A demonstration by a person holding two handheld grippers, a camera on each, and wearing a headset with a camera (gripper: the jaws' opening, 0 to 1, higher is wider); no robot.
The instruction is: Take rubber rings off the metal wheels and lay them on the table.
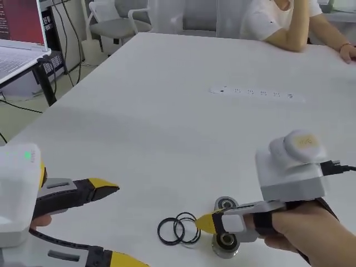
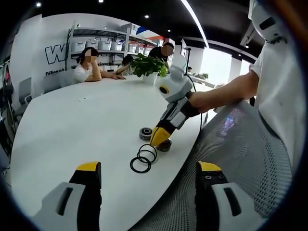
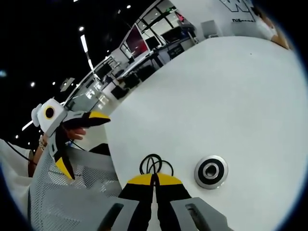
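Observation:
Several black rubber rings [image 1: 178, 228] lie overlapping on the white table [image 1: 167, 111], near its front edge. Right of them stand two metal wheels, one farther [image 1: 226, 203] and one nearer [image 1: 225, 242]. My right gripper [image 1: 203, 222] is shut, its yellow tips resting between the rings and the wheels; nothing shows between its jaws. In the right gripper view the shut tips [image 3: 154, 179] sit just short of the rings [image 3: 153, 163], with one wheel [image 3: 211, 171] to the right. My left gripper [image 1: 119, 222] hangs open to the left of the rings, holding nothing.
A white power strip [image 1: 250, 93] lies across the table's far middle. A person [image 1: 278, 22] sits at the far side. A laptop [image 1: 16, 50] on a stand and office chairs [image 1: 111, 22] are off to the left. A potted plant [image 2: 149, 65] stands on the table.

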